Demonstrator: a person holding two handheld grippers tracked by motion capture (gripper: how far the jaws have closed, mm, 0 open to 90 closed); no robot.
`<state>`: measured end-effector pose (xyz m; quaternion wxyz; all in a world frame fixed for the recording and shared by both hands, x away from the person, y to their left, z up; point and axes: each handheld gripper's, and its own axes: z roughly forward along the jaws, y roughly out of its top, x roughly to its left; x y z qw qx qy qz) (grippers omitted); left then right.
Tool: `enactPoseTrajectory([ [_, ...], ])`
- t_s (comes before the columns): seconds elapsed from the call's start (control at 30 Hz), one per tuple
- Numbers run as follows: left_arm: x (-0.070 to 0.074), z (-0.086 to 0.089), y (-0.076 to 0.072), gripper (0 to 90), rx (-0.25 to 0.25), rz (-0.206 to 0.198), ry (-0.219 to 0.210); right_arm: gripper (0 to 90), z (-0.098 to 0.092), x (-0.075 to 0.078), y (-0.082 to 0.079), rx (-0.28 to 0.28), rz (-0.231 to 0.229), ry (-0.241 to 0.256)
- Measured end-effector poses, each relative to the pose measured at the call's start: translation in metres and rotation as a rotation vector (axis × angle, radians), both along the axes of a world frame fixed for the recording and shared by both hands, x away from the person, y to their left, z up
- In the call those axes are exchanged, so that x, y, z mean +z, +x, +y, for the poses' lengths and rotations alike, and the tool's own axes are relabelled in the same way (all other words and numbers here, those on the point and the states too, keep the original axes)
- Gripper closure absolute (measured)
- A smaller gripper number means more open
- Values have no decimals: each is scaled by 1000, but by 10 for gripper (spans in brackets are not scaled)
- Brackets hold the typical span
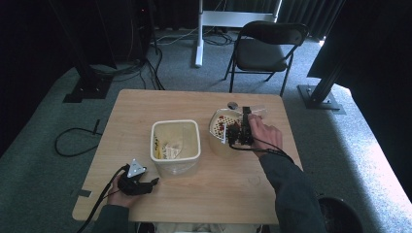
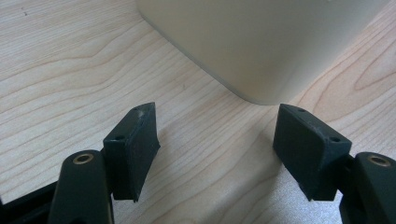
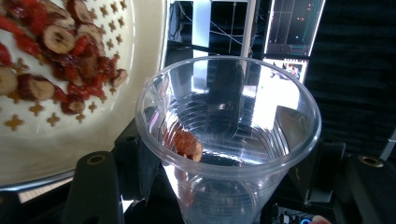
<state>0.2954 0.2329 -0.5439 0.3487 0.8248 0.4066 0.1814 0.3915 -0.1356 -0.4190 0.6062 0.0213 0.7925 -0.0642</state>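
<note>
Gripped between the two black jaws of the right gripper [image 3: 219, 154] is a clear ribbed plastic cup [image 3: 229, 140], pinched at its sides and tipped so that its open mouth faces the camera that rides on the gripper; one reddish-brown dried fruit piece [image 3: 187, 143] lies against the cup's inner wall near the rim. Just beside the cup's rim, touching or nearly so, is a round cream-coloured perforated strainer bowl [image 3: 93, 126], which holds a heap of red and brown dried fruit slices [image 3: 60, 46] over its cross-shaped holes. In the high view the right gripper [image 1: 241, 132] and the person's right hand [image 1: 265, 133] sit at the edge of that strainer bowl [image 1: 216, 127], which stands on the light wooden table [image 1: 194, 204]. To the left of the strainer bowl, near it but apart, stands a square cream plastic container [image 1: 176, 145] with rounded corners and pale contents inside. The left gripper [image 1: 141, 184] rests low on the table, farther from the strainer bowl, just beside the near left corner of the square container; in its own view the left gripper [image 2: 215, 154] has its jaws spread wide over bare wood, holding nothing, with the container's rounded corner [image 2: 266, 51] just ahead of them.
</note>
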Motion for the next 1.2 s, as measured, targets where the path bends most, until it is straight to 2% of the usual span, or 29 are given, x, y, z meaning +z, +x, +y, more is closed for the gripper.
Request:
enactPoseTrajectory([
  [0.03, 0, 0, 0, 314, -1, 0, -1, 343, -2, 2, 1, -10, -2, 10],
  [0.07, 0, 0, 0, 314, -2, 0, -1, 343, -7, 5, 5, -49, -14, 30],
  [0.2, 0, 0, 0, 314, -1, -1, -2, 343, -1, 1, -1, -3, -4, -9],
  [0.27, 0, 0, 0, 314, 0, 0, -1, 343, -2, 1, 0, -2, -8, -8],
  [0.33, 0, 0, 0, 314, -1, 0, 0, 343, -6, 4, 3, -39, -18, 16],
  [0.37, 0, 0, 0, 314, -1, -1, -2, 343, -6, 3, 2, -36, -17, 12],
  [0.43, 0, 0, 0, 313, -1, -1, -2, 343, -2, 0, -2, 4, 4, -11],
  [0.57, 0, 0, 0, 314, -1, -1, -1, 343, -1, 2, 1, -15, -6, 18],
  [0.63, 0, 0, 0, 314, -1, -1, -1, 343, 0, 0, 0, 2, 0, -1],
  [0.73, 0, 0, 0, 313, -2, -1, -2, 343, 0, 2, 1, -18, -7, 14],
  [0.8, 0, 0, 0, 313, -2, -1, -2, 343, 2, -1, -1, 9, 5, -15],
  [0.9, 0, 0, 0, 313, -2, -1, -2, 343, 1, 2, 0, -11, -5, 27],
  [0.93, 0, 0, 0, 313, -2, -1, -2, 343, 2, 1, -1, 5, 0, 14],
  [1.0, 0, 0, 0, 313, -2, -1, -2, 343, 0, 1, 0, -9, -9, 8],
  [1.07, 0, 0, 0, 313, -2, -1, -2, 345, -4, 5, 3, -48, -20, 53],
  [1.17, 0, 0, 0, 313, 0, -1, -4, 344, 3, 1, -4, 12, -3, 11],
  [1.2, 0, 0, 0, 314, 0, -1, -4, 344, 3, 1, -4, 12, -3, 11],
])
